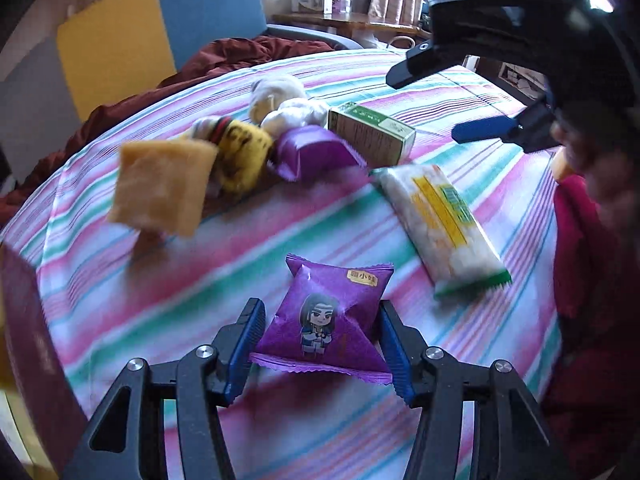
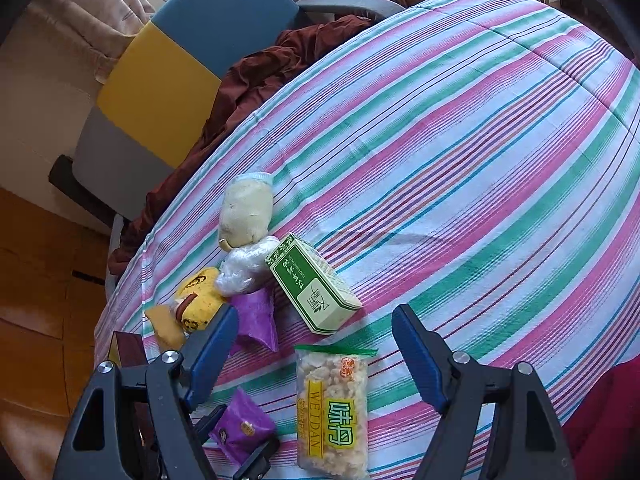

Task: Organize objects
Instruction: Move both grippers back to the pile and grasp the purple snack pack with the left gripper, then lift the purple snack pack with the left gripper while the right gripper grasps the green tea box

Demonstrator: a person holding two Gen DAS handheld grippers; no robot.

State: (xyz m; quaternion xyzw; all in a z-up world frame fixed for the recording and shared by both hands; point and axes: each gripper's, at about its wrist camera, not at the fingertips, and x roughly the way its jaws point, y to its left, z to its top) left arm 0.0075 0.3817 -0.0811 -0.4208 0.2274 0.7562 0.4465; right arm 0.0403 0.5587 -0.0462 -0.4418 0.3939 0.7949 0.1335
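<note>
A purple snack packet (image 1: 324, 320) with a cartoon figure lies on the striped cloth, and my left gripper (image 1: 322, 344) is shut on it, blue pads against both sides. From the right wrist the same packet (image 2: 240, 432) sits pinched at the lower left. My right gripper (image 2: 316, 312) hangs open and empty above a white rice-crisp packet (image 2: 332, 404) and a green box (image 2: 316, 292); it also shows as the right gripper (image 1: 430, 104) at upper right. Behind lie a second purple packet (image 1: 316, 152), a yellow plush toy (image 1: 240, 152), a tan packet (image 1: 160, 188) and a white doll (image 1: 280, 100).
The striped cloth (image 2: 460, 160) covers a round table. A blue and yellow chair (image 2: 192, 52) with a maroon cloth (image 2: 248, 80) stands at the far edge. A dark red box (image 1: 24, 320) sits at the left rim. A person's red sleeve (image 1: 584, 320) is at the right.
</note>
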